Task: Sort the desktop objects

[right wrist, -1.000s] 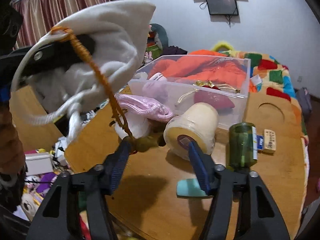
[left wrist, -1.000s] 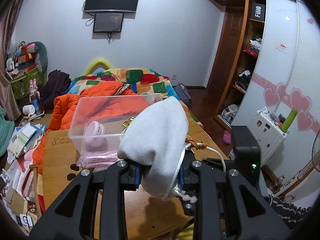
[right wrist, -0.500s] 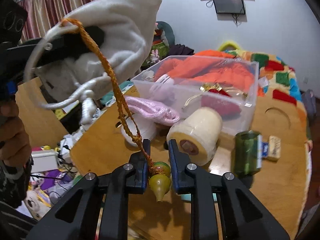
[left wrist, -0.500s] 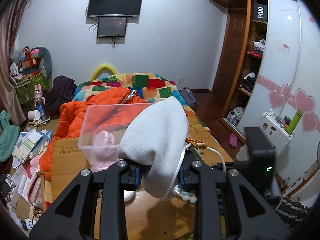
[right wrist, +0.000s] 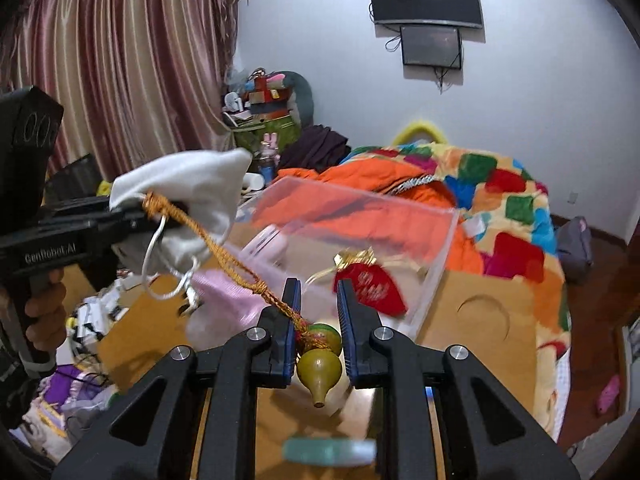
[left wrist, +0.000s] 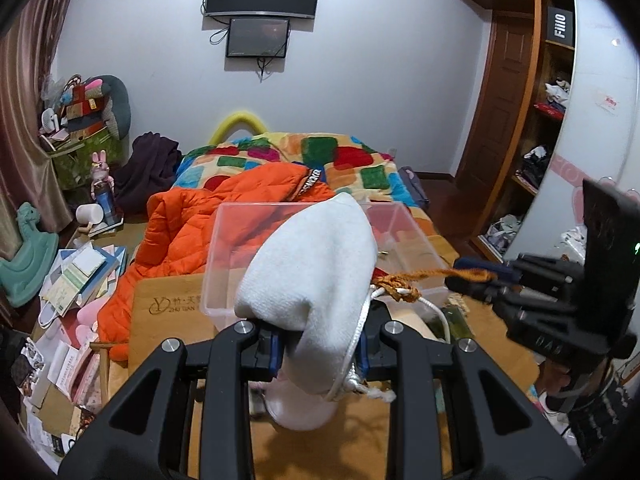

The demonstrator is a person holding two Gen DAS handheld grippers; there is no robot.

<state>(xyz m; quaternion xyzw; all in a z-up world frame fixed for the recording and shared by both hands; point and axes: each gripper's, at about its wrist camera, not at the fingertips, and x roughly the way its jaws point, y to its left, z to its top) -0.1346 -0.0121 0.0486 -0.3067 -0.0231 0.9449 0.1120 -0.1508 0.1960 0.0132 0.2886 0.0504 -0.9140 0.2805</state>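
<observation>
— Pouch is up above the desk, pinched in the left gripper's fingers.
— Right gripper clamps the gourd; its taut cord might yank the pouch free.

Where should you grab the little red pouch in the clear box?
Probably grip the red pouch at its gathered gold neck, coming from above: the clear box has walls all around and only an open top, and the pinched neck is its narrowest part.
</observation>
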